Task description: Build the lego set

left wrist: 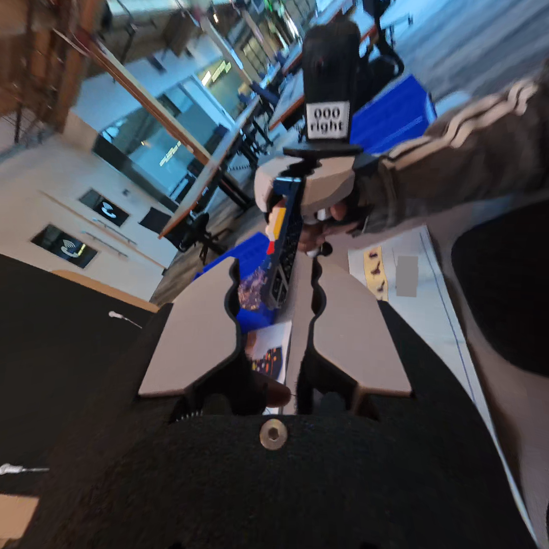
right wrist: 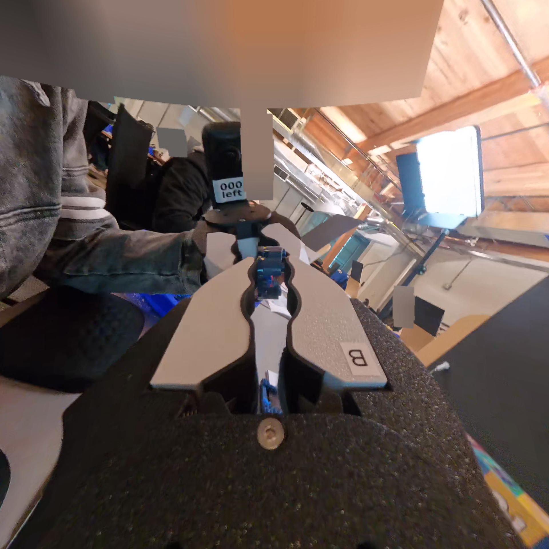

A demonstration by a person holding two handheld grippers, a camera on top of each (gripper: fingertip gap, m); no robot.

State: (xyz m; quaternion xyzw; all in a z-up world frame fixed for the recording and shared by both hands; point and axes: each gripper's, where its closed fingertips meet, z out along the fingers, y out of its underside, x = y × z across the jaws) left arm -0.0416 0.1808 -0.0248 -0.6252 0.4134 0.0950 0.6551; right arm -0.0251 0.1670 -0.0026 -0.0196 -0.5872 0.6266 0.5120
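While clamped in the right hand-held gripper (right wrist: pixel 269 269), dark-blue brick assembly (right wrist: pixel 269 279) between left hand-held gripper's (left wrist: pixel 274 264) spread fingertips.

The brick assembly (left wrist: pixel 283 243) is dark blue, with yellow, white and red bricks on its left side. The fingers (right wrist: pixel 323 312) of the right gripper (right wrist: pixel 269 277) are light grey with black inner edges, and the sleeve (left wrist: pixel 463 166) on the right is grey-brown with pale stripes. The bins (left wrist: pixel 392 113) far behind are bright blue, and the paper strip (left wrist: pixel 375 273) is yellow with dark marks.
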